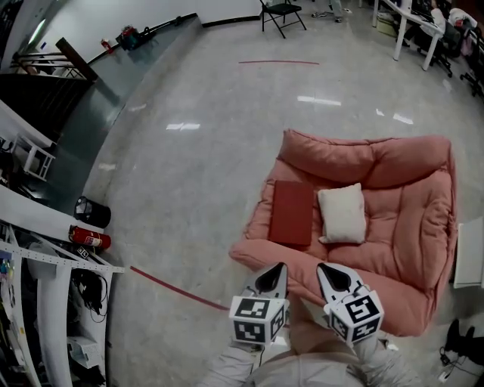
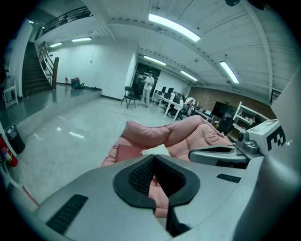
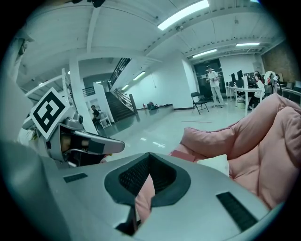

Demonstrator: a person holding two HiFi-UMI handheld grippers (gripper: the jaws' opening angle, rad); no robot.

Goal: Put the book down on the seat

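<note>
On a polished floor, a red book is laid flat on the pink seat. The left tool and right tool, both closed on nothing before the seat, are best drawn clear.

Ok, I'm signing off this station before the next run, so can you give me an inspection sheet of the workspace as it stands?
Surface: pink cushioned seat on a glossy floor.
Job's things: red book lies flat on the seat, left of the pillow; neither gripper touches it.
Clutter: white pillow on the seat; fire extinguisher and black bin on the floor at left.
Grippers: left gripper and right gripper both shut, jaws together, empty, over the seat's front edge.
Cables: black cables hang under the shelving at left.
Surroundings: folding chair and desks far back; red tape line on the floor.
</note>
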